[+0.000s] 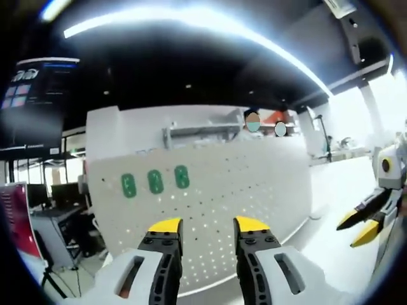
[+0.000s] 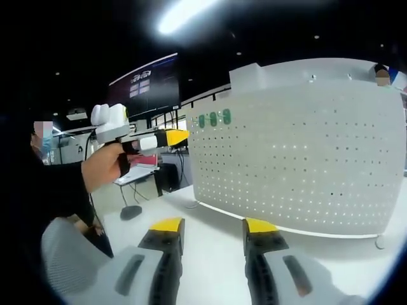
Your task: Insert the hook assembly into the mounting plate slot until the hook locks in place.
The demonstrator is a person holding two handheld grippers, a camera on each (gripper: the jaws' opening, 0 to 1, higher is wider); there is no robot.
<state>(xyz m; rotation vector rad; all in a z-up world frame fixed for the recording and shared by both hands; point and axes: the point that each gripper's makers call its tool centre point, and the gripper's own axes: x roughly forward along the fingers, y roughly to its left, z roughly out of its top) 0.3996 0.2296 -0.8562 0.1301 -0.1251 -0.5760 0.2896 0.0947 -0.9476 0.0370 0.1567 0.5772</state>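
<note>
A white perforated mounting plate (image 1: 241, 190) stands upright on the table, and three green hook pieces (image 1: 155, 182) sit in a row near its upper left. In the left gripper view, my left gripper (image 1: 208, 225) is open just in front of the plate with nothing between its yellow-tipped jaws. My right gripper (image 1: 358, 226) comes in from the right, open too. In the right gripper view the plate (image 2: 299, 159) and the green hooks (image 2: 213, 119) lie ahead. The right gripper (image 2: 213, 227) is open and empty over the table. A hand (image 2: 105, 166) holds the left gripper (image 2: 173, 137) by the plate's left edge.
The white table (image 2: 210, 222) runs in front of the plate. A small dark round base (image 2: 131, 211) sits on it at the left. A dark wall screen (image 2: 143, 86) and desks lie behind. Two people (image 1: 266, 124) stand beyond the plate's top edge.
</note>
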